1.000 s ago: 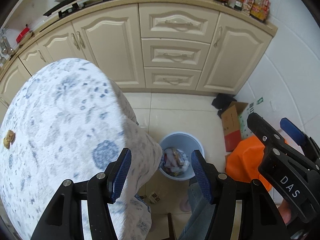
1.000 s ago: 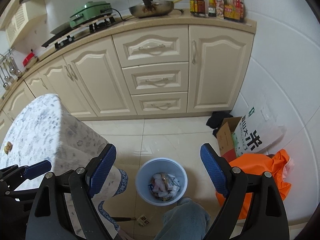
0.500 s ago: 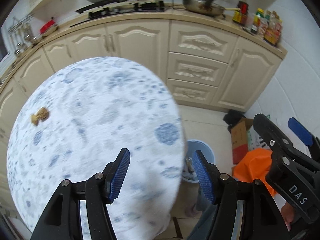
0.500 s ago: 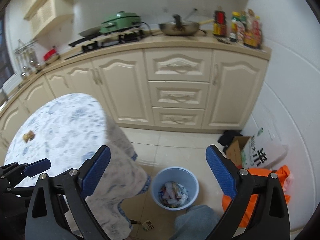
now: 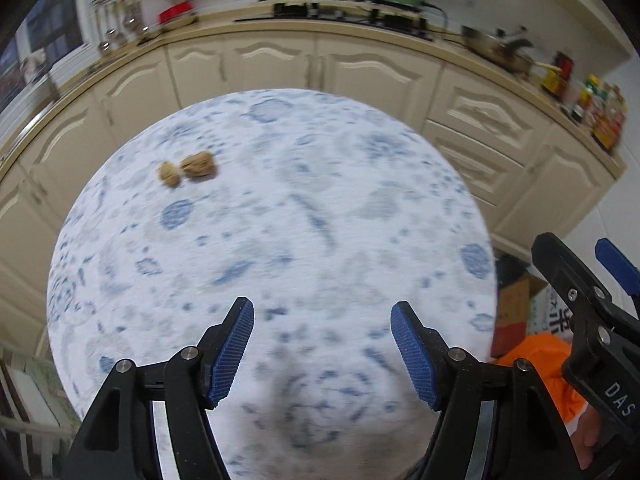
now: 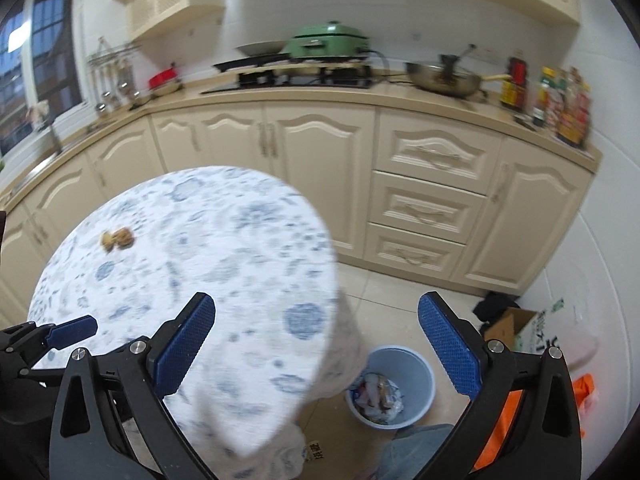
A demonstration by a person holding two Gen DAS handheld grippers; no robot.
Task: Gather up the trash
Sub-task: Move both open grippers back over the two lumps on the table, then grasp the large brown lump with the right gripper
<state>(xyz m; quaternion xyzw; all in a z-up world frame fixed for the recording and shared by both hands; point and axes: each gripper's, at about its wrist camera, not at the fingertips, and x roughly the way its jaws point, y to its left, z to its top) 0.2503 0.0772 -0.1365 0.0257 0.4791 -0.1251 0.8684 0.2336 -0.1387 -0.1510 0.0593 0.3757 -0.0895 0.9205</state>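
Toward the far-left part of the round table point(image 5: 280, 240), two brown crumpled scraps point(image 5: 188, 170) are seen lying side by side and touching, well inside the rim; they look like shells or wrappers, though blur hides which. From the right wrist view the same scraps point(image 6: 117, 240) are seen near the table's point(image 6: 200, 272) left edge. A wide stretch of bare blue-patterned tablecloth lies between them and the near edge.

The left gripper point(image 5: 322, 344) is held above the near edge of the table, its blue pads spread wide apart with nothing between them. The right gripper point(image 6: 316, 340) is likewise held wide open and empty, over the table's right edge, where the cloth drops to the floor.

Below that right edge, on the tiled floor, a pale blue trash bin point(image 6: 394, 384) is set just beside the hanging cloth, with wrappers inside. Open floor is seen between bin and cream cabinets point(image 6: 432, 200). Farther right, a cardboard box point(image 6: 506, 324) and an orange bag point(image 6: 582, 388) are placed against the wall.
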